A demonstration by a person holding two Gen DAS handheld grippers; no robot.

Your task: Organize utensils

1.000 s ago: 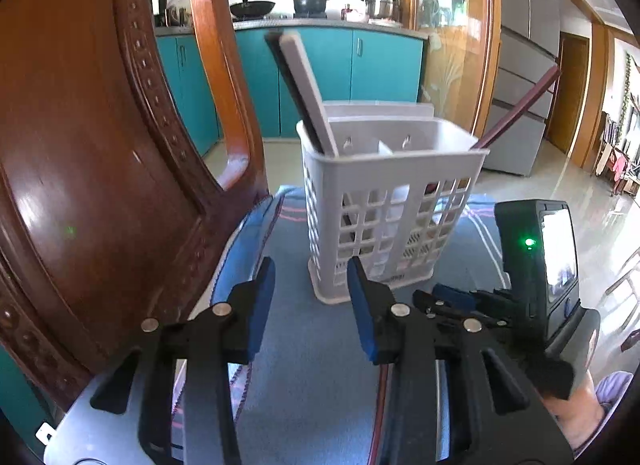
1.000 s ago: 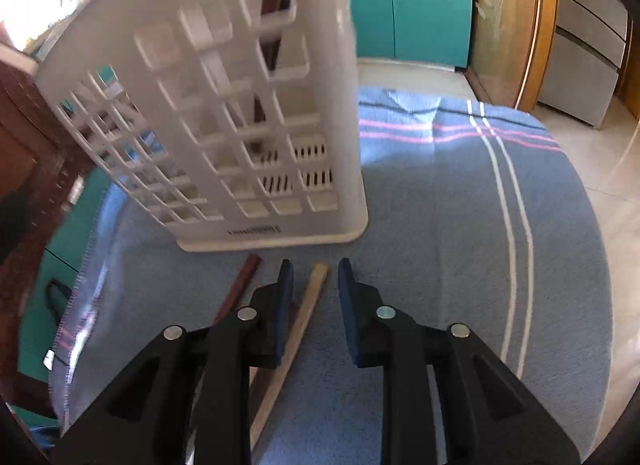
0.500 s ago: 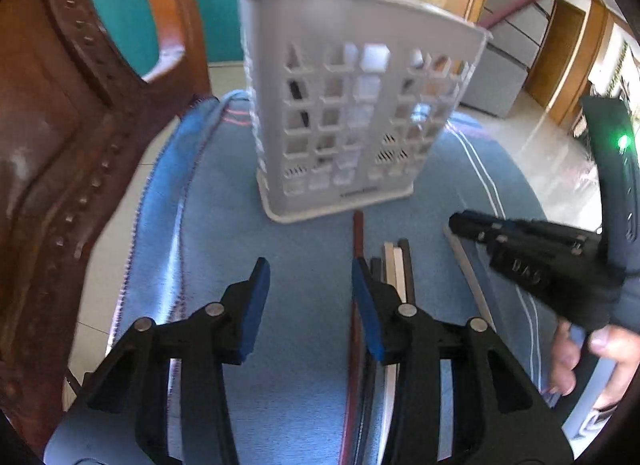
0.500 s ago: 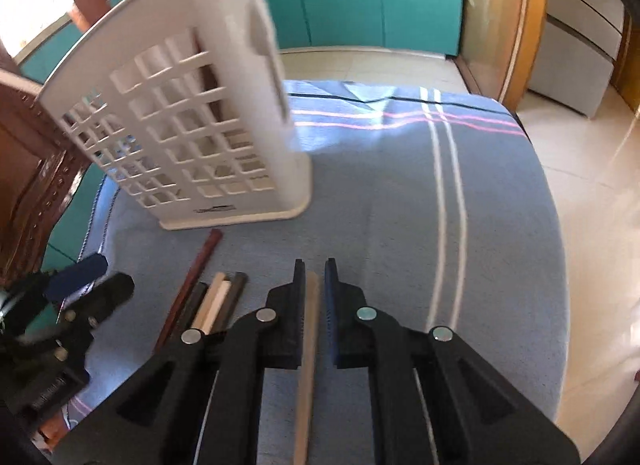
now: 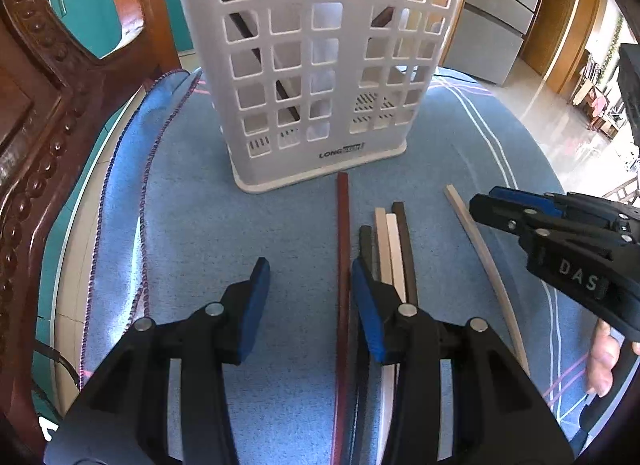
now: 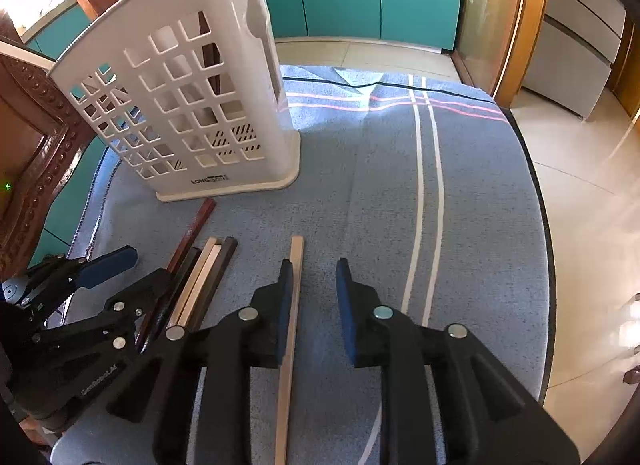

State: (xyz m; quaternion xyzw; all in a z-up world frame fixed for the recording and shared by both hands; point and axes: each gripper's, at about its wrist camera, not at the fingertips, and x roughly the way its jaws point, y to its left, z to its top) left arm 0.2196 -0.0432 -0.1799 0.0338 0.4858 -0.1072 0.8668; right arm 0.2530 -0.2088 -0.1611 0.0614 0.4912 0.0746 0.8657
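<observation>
Both wrist views look forward, close — sharing the basket (image 5: 320,65).

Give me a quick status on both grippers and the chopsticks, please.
Left gripper open, reddish chopstick between the jaws. Right gripper open, pale chopstick beside its left jaw. Utensil basket unobstructed.

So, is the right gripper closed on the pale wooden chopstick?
No, the right gripper is open; the pale wooden chopstick lies on the cloth beside its left finger.

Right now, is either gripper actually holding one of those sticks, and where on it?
No. Both the left gripper and the right gripper are open; the pale chopstick lies on the cloth beside the right gripper's left finger.
</observation>
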